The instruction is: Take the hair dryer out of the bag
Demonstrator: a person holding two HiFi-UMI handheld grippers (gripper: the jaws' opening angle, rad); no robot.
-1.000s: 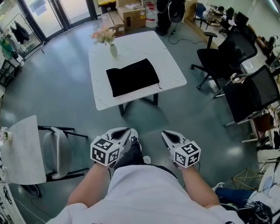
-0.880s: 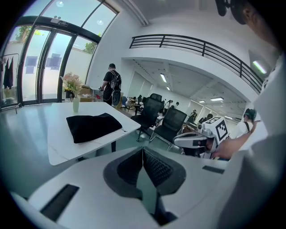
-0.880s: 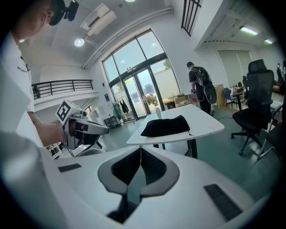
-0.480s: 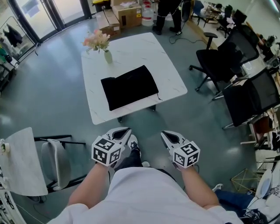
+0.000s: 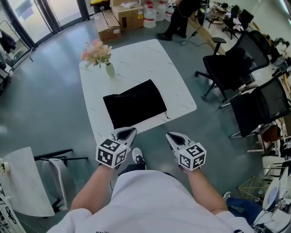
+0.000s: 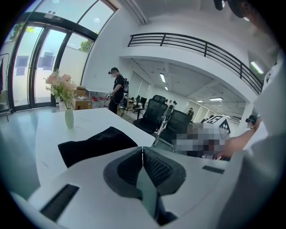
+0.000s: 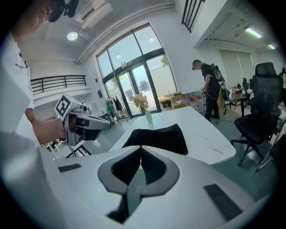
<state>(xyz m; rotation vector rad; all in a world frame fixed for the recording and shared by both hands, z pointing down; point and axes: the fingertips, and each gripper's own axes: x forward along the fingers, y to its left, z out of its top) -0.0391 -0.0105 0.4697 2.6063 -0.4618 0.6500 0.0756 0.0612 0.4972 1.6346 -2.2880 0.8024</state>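
A black bag (image 5: 134,103) lies flat on the white marble table (image 5: 141,59); it also shows in the left gripper view as the bag (image 6: 94,144) and in the right gripper view as the bag (image 7: 161,136). No hair dryer is visible. My left gripper (image 5: 127,131) is shut and empty, just short of the table's near edge. To its right, my right gripper (image 5: 170,135) is likewise shut and empty, over the floor beside the table's near corner. Both point toward the bag.
A vase of pink flowers (image 5: 108,66) stands at the table's far left. Black office chairs (image 5: 227,63) stand to the right, a grey chair (image 5: 57,177) and a small table (image 5: 18,182) to the left. A person (image 5: 179,16) and cardboard boxes (image 5: 129,13) are beyond the table.
I have walked toward the table: table and bag have come nearer in the head view. Both grippers stay shut, now at the table's near edge.
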